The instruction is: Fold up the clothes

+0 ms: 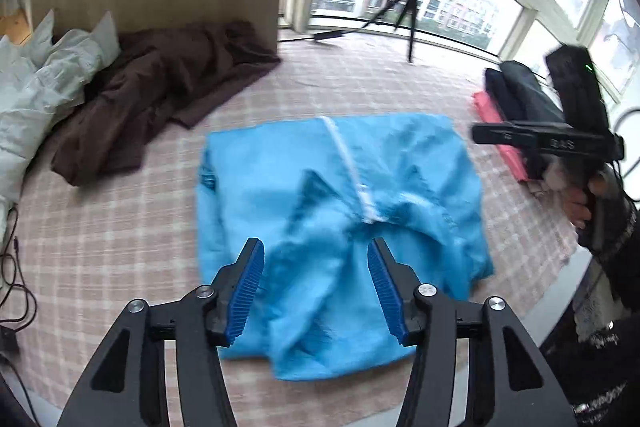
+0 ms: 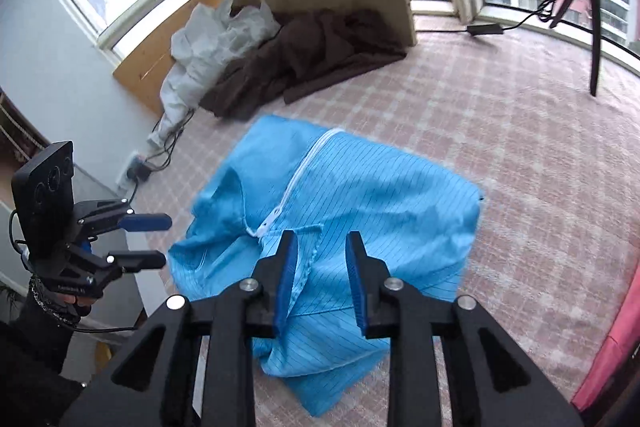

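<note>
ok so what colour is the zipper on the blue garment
White, running down the blue garment; the zipper shows most clearly in the right wrist view.

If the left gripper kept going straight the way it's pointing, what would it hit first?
Most likely the blue zip-up garment. The left gripper has its jaws open and aims at the rumpled near fold just below the white zipper. Depth is hard to judge, but nothing shows in between.

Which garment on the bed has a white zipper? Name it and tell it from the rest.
The blue garment, lying under the open left gripper; its white zipper runs down the middle. The brown garment is crumpled by the wooden board, no zipper showing.
</note>
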A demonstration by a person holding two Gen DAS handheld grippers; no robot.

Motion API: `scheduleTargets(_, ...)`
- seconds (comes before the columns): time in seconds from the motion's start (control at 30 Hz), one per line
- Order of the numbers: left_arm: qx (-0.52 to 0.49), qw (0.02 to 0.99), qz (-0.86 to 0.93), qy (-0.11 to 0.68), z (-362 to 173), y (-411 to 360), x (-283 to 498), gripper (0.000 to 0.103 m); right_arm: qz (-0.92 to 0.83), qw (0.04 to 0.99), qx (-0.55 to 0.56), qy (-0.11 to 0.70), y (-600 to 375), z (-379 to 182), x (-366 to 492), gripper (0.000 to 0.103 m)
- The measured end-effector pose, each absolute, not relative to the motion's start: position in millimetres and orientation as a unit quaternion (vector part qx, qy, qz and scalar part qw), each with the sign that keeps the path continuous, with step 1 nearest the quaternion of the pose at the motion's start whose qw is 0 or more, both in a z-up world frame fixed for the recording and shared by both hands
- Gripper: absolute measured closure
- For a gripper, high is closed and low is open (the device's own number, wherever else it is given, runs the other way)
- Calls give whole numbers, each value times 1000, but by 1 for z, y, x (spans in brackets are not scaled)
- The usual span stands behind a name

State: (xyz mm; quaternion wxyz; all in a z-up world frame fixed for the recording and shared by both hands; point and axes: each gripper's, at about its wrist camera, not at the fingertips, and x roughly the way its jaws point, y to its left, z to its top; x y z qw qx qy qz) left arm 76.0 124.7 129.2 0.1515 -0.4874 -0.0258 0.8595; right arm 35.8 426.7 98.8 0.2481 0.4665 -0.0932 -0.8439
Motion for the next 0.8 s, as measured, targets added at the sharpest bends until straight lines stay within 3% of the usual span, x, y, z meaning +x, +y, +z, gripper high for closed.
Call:
scheduleTargets(0.1, -526, 150, 834, -78, 106, 93, 43, 51, -836, 157, 493, -185, 463, 80, 40, 76)
scheduleTargets(0.17, -544, 161, 821, -67, 90, 91, 31, 51, -805, 144, 516, -254, 480, 58, 51, 71)
scheduleTargets(0.3, -570, 204, 793, -72, 66, 92, 19, 51, -785, 136, 530, -291, 470, 37, 70, 71)
scheduleTargets(0.37, -569, 223, 789, -67, 60, 95, 16, 60, -786, 136, 527, -294, 456, 34, 72, 68)
scheduleTargets(0.4, -568, 237, 786, -63, 59, 97, 15, 82, -791, 136, 523, -285, 449, 34, 71, 68)
scheduleTargets(0.43, -565, 250, 784, -63, 59, 97, 14, 93, -799, 135, 519, -273, 441, 36, 71, 68)
scheduleTargets(0.5, -559, 261, 785, -53, 68, 96, 11, 96, -814, 136, 505, -253, 427, 43, 73, 85)
scheduleTargets(0.53, -555, 264, 788, -45, 74, 94, 11, 96, -818, 142, 497, -253, 422, 50, 74, 98)
scheduleTargets(0.7, -560, 269, 783, -17, 78, 90, 15, 91, -784, 184, 494, -328, 416, 54, 87, 99)
scheduleTargets(0.8, -572, 270, 774, -4, 70, 90, 17, 67, -746, 144, 543, -357, 425, 12, 90, 99)
